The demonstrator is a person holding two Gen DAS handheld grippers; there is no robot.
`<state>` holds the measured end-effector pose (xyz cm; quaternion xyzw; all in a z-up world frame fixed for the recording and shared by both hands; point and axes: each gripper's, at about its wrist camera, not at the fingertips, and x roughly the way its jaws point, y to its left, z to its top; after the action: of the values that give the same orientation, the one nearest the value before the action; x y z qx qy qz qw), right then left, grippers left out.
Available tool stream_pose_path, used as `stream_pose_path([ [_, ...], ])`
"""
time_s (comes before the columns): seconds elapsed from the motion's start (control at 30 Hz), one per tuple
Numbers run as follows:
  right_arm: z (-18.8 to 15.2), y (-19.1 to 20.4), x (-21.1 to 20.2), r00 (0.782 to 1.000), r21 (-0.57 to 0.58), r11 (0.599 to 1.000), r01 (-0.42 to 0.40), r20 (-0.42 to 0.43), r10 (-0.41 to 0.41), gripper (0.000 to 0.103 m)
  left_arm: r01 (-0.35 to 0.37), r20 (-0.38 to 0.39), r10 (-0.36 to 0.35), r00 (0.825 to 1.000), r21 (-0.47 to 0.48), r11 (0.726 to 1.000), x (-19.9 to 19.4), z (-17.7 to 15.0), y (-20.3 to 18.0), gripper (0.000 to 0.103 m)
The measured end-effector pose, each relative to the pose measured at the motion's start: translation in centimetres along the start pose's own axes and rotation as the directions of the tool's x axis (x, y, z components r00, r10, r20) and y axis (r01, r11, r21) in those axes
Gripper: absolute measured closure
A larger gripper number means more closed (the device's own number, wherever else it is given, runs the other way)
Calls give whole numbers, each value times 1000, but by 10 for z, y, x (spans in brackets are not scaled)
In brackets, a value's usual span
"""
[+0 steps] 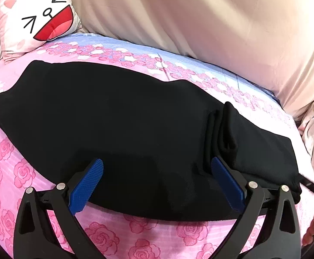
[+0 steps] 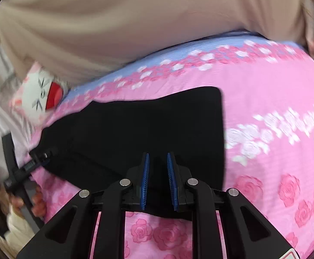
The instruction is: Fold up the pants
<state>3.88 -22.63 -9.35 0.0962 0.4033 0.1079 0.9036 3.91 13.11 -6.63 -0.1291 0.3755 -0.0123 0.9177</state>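
From the left wrist, the black pants [image 1: 118,116] are being seen lying long, left to right, on the pink bed [image 1: 12,164]. The left gripper [image 1: 157,168] is being held wide apart over their near edge, gripping nothing.

From the right wrist, the right gripper [image 2: 158,164] is being held nearly together over the pants' [image 2: 148,120] near right end; whether cloth is being pinched cannot be told.

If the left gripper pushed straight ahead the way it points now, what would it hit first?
Most likely the black pants: the left gripper is wide open with the near edge of the cloth already between its fingers. Its height above the fabric is unclear.
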Motion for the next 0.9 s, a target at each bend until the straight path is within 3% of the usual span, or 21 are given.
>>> stream_pose_path([
  [0.07, 2, 5, 16, 998, -7, 999, 52, -34, -52, 86, 7, 5, -7, 1000, 4, 1000, -1, 0, 0, 5],
  [0.17, 18, 31, 10, 1000, -39, 999, -18, -3, 18, 83, 28, 20, -28, 999, 4, 1000, -5, -1, 0, 5],
  [0.3, 44, 81, 33, 1000, -152, 988, -18, 3, 19, 83, 66, 35, -65, 997, -15, 998, -8, -1, 4, 5],
  [0.43, 55, 121, 102, 988, -158, 983, -96, -132, 76, 83, 101, 49, -99, 994, -37, 994, -12, -2, 9, 5],
  [0.6, 40, 181, 112, 997, -338, 941, 21, -67, -46, 84, 154, 50, -150, 987, -93, 984, -12, 0, 21, 5],
  [0.7, 44, 184, 113, 996, -318, 948, 4, -81, -31, 89, 181, 36, -177, 983, -129, 975, -9, 3, 30, 5],
  [0.8, 51, 169, 94, 989, -197, 971, -136, -79, 122, 89, 203, 50, -197, 979, -177, 963, -12, 6, 47, 5],
  [0.83, 51, 160, 82, 986, -155, 974, -165, -63, 157, 89, 190, 60, -181, 982, -196, 962, -17, 7, 57, 5],
  [0.9, 49, 145, 58, 990, -134, 981, -141, -10, 141, 88, 126, 72, -113, 991, -218, 968, -31, 9, 82, 5],
])
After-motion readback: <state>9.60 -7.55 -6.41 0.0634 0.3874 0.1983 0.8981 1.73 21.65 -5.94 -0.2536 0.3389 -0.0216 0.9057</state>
